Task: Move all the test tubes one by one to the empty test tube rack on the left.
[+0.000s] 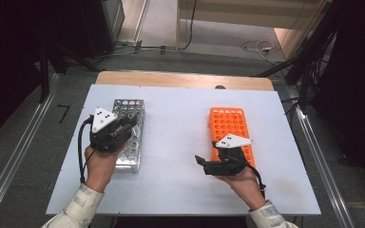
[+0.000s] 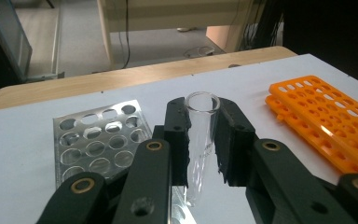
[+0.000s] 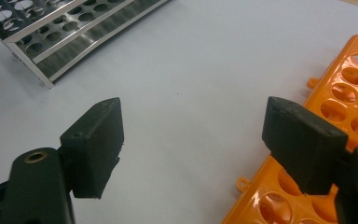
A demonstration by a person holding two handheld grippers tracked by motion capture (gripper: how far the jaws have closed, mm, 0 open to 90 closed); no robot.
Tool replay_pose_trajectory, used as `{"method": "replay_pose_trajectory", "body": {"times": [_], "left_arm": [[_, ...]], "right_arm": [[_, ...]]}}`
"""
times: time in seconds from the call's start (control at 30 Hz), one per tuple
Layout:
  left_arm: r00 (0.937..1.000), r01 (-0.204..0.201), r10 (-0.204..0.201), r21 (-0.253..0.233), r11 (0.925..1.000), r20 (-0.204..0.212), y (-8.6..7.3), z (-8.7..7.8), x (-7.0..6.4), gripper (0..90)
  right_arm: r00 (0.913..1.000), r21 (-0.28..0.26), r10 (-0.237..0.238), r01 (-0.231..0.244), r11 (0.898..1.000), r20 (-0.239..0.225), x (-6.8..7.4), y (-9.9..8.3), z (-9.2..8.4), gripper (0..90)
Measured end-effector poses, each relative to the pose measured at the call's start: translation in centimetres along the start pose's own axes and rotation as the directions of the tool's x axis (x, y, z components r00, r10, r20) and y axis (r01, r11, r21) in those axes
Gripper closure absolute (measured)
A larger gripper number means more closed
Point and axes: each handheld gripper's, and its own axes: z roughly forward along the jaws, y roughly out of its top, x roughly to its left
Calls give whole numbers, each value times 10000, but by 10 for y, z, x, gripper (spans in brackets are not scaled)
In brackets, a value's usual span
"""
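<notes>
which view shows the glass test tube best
The left gripper view: the clear glass test tube stands upright, pinched between the left gripper jaws, open rim on top. In the high view the left gripper hangs over the metal rack and the tube cannot be made out. The right gripper view looks at bare table and both racks.

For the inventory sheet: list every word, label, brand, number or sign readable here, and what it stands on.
None can be read.
The glass tube, metal rack, orange rack and white table bear no print.
The plates on the left gripper and right gripper carry only dark dots.
</notes>
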Motion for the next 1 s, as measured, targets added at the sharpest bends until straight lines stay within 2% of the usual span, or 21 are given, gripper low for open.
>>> {"method": "replay_pose_trajectory", "body": {"times": [0.43,0.63,1.0], "left_arm": [[9991,110,-109,25,9999,-414,2,-1,14,756],[9978,290,-287,53,9996,-600,2,-1,23,757],[9923,486,-472,91,9988,-1143,-1,-1,40,757]], "right_arm": [[10000,5,25,-25,10000,21,-1,0,-1,194],[10000,11,32,-32,10000,31,-1,-1,-1,195],[10000,1,65,-65,10000,39,-1,-1,-1,195]]}}
